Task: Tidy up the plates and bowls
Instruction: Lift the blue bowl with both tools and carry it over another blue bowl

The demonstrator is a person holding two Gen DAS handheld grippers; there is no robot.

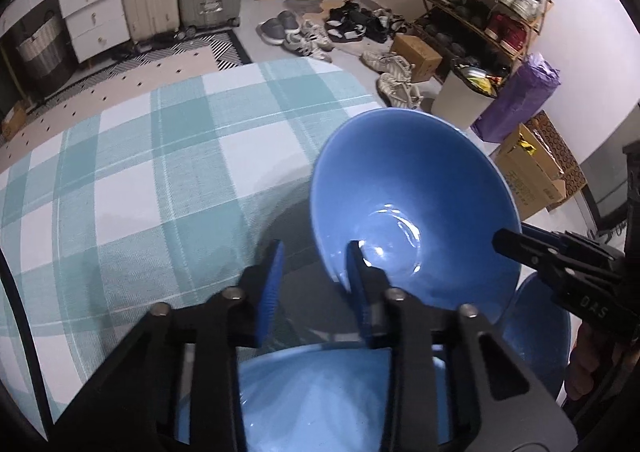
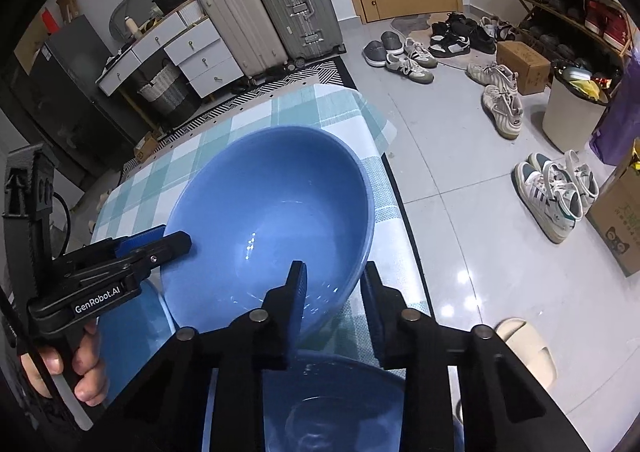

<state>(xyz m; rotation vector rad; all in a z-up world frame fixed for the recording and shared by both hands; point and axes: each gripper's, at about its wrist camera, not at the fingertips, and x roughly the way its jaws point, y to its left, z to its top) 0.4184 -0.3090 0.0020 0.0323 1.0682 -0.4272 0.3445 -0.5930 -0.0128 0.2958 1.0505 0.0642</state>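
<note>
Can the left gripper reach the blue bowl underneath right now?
Probably not: the left gripper is clamped on the rim of the raised blue bowl, which hangs above the lower blue bowl.

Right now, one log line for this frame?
left hand-held gripper: shut on blue bowl rim | right hand-held gripper: shut on opposite rim | below: second blue dish

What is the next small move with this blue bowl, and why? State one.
Probably lift the blue bowl straight up a little, evenly on both sides. The left gripper and right gripper each clamp its rim on opposite sides, and another bowl sits close by, so a sideways pull could knock it.
</note>
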